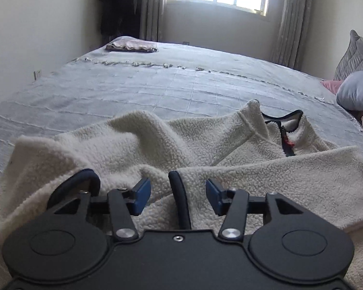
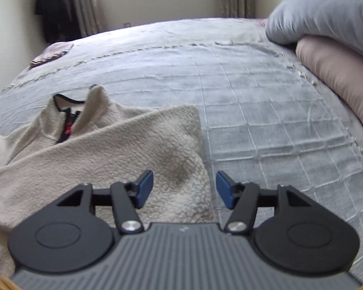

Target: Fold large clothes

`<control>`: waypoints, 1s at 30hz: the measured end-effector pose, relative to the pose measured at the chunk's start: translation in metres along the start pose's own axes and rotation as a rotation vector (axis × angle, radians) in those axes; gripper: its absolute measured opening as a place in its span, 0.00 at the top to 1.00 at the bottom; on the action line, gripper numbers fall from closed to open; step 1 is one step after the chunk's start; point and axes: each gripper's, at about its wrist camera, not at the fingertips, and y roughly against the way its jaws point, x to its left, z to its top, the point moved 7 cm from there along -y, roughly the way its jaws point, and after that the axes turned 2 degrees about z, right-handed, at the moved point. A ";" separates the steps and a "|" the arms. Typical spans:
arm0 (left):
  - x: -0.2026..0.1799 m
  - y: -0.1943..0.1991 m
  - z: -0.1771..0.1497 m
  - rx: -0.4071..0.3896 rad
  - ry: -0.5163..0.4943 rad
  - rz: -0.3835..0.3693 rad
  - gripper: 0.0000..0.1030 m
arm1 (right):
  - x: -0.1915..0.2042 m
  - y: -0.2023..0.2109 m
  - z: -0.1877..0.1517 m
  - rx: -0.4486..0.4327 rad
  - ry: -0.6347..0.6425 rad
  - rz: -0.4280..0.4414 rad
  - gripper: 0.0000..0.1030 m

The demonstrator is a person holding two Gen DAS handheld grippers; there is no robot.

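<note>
The cream fleece pullover with dark trim [image 1: 138, 145] lies crumpled at the near edge of the grey checked bedspread [image 1: 157, 89], sleeves folded across its body. Beyond it the bed is flat up to a folded cloth [image 1: 132, 46] at the far corner; grey and beige pillows [image 2: 326, 38] crowd the right side. Both tools point down — the left gripper [image 1: 177, 192], jaws apart, straddles a dark-edged cuff [image 1: 179, 193]; the right gripper [image 2: 184, 189], also parted, hangs over the fleece's right edge, pads clear.

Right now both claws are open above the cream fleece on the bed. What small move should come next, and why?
Probably lower the left claw a little and close it on the dark-trimmed cuff lying between its open pads. The fleece is only partly folded: one sleeve lies across the chest below the collar, and the other side is bunched. The right claw hangs open over the folded edge.
</note>
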 end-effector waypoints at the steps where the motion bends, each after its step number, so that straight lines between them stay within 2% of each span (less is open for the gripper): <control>1: -0.005 0.001 0.000 -0.001 -0.016 -0.021 0.51 | 0.004 0.002 0.001 0.001 -0.001 0.013 0.44; 4: -0.023 -0.006 -0.012 0.060 -0.061 -0.082 0.51 | 0.013 0.001 -0.005 0.021 -0.005 0.049 0.39; 5: -0.028 -0.011 -0.019 0.097 -0.076 -0.094 0.51 | 0.016 -0.003 -0.011 0.040 -0.001 0.056 0.33; 7: -0.035 -0.023 -0.038 0.180 -0.110 -0.098 0.51 | 0.021 -0.011 -0.025 0.091 0.024 0.046 0.27; 8: -0.036 -0.024 -0.043 0.183 -0.133 -0.091 0.51 | 0.023 -0.013 -0.030 0.104 0.052 0.026 0.26; 10: -0.037 -0.015 -0.044 0.165 -0.174 -0.082 0.51 | 0.032 -0.008 -0.038 0.098 0.141 -0.023 0.26; 12: -0.032 0.000 -0.039 0.159 -0.170 -0.083 0.44 | 0.038 -0.001 -0.041 0.100 0.170 -0.041 0.19; 14: -0.022 0.016 -0.032 0.122 -0.169 -0.079 0.25 | 0.045 0.009 -0.043 0.103 0.173 -0.021 0.16; 16: -0.007 0.032 -0.026 0.080 -0.180 -0.060 0.19 | 0.052 0.020 -0.047 0.098 0.176 -0.005 0.13; 18: 0.013 0.046 -0.020 0.048 -0.200 -0.032 0.18 | 0.060 0.028 -0.053 0.094 0.194 0.006 0.09; 20: 0.035 0.056 -0.016 0.022 -0.214 0.002 0.13 | 0.072 0.033 -0.061 0.099 0.234 0.013 0.08; 24: 0.075 0.069 -0.016 -0.028 -0.268 0.014 0.12 | 0.096 0.030 -0.083 0.126 0.335 0.005 0.07; 26: 0.091 0.070 -0.018 -0.050 -0.297 0.036 0.12 | 0.109 0.026 -0.095 0.140 0.376 0.013 0.07; 30: 0.115 0.059 -0.027 -0.044 -0.334 0.054 0.12 | 0.133 0.023 -0.111 0.157 0.409 0.043 0.07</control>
